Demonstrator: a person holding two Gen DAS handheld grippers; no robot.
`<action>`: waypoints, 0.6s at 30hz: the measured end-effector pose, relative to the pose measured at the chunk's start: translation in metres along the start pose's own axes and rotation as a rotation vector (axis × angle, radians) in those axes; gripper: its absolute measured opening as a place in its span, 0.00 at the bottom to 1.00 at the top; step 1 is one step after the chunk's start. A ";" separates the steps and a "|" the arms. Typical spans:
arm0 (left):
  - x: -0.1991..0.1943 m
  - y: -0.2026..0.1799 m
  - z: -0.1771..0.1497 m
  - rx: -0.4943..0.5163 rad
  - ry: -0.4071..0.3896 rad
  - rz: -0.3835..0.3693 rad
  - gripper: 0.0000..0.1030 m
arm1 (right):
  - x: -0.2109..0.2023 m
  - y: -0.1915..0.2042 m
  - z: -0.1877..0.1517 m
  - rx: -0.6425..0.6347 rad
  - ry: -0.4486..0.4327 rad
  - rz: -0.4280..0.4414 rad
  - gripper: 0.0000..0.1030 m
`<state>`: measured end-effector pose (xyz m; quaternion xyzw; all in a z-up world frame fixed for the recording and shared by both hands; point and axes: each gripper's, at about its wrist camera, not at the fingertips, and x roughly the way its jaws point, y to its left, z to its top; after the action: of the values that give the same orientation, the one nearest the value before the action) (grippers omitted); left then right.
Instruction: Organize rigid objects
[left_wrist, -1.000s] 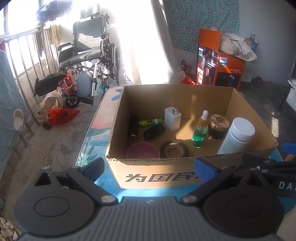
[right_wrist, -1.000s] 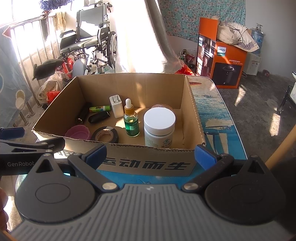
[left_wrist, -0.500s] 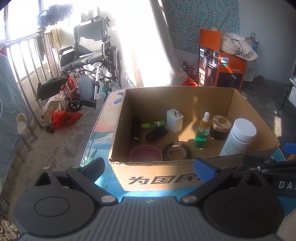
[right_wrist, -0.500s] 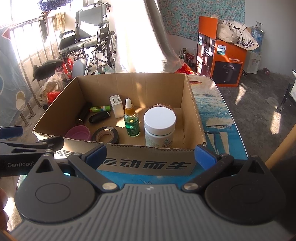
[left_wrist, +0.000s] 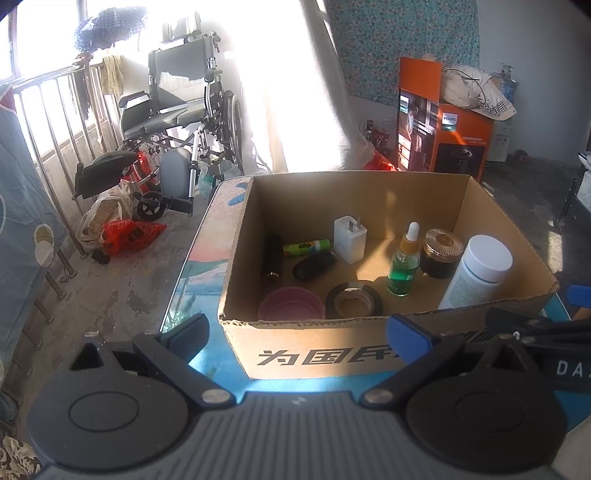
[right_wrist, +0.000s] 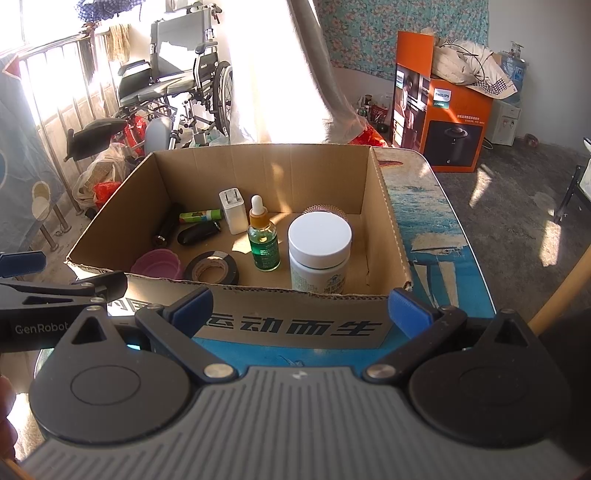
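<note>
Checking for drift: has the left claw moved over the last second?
Yes. The left claw shifted slightly left: the cardboard box sits further right in its view.

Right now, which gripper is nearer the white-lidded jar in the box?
Right. The right gripper sits open directly in front of the white-lidded jar, outside the box wall. The left gripper, also open, is off toward the box's left end.

My left gripper (left_wrist: 297, 332) and right gripper (right_wrist: 299, 308): black linkage, 2 blue-padded fingers, silver screws, ribbed grey housing.
</note>
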<state>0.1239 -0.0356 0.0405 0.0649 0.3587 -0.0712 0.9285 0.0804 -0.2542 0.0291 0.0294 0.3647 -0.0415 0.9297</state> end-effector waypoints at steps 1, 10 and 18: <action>0.000 0.000 0.000 0.001 0.000 0.001 0.99 | 0.001 0.000 -0.001 0.002 0.001 0.001 0.99; -0.001 0.001 -0.001 -0.003 0.003 0.001 0.99 | 0.001 0.002 -0.003 0.003 0.002 0.001 0.99; -0.002 0.001 -0.001 -0.003 0.003 0.004 0.99 | 0.002 0.004 -0.004 0.006 0.007 0.003 0.99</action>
<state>0.1225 -0.0338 0.0411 0.0646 0.3603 -0.0687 0.9281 0.0790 -0.2504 0.0247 0.0328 0.3676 -0.0413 0.9285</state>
